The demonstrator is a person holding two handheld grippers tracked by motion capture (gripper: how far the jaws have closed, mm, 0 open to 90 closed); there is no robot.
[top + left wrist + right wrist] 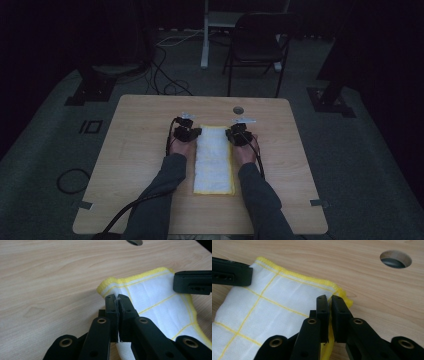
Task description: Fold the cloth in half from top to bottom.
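A white cloth (pixel 214 162) with yellow edging and yellow grid lines lies folded into a long strip on the wooden table (pixel 135 150). My left gripper (pixel 194 132) is at the strip's far left corner. In the left gripper view it (pixel 117 298) is shut on the cloth's (pixel 155 297) edge, with white fibres pinched between the jaws. My right gripper (pixel 231 134) is at the far right corner. In the right gripper view it (pixel 329 300) is shut on the cloth's (pixel 274 305) yellow hem. Each gripper view shows the other gripper's black jaw across the cloth.
A round cable hole (pixel 238 109) sits in the table just beyond the cloth's far end. A dark folding chair (pixel 257 45) and cables are on the floor behind the table. Bare wood lies on both sides of the cloth.
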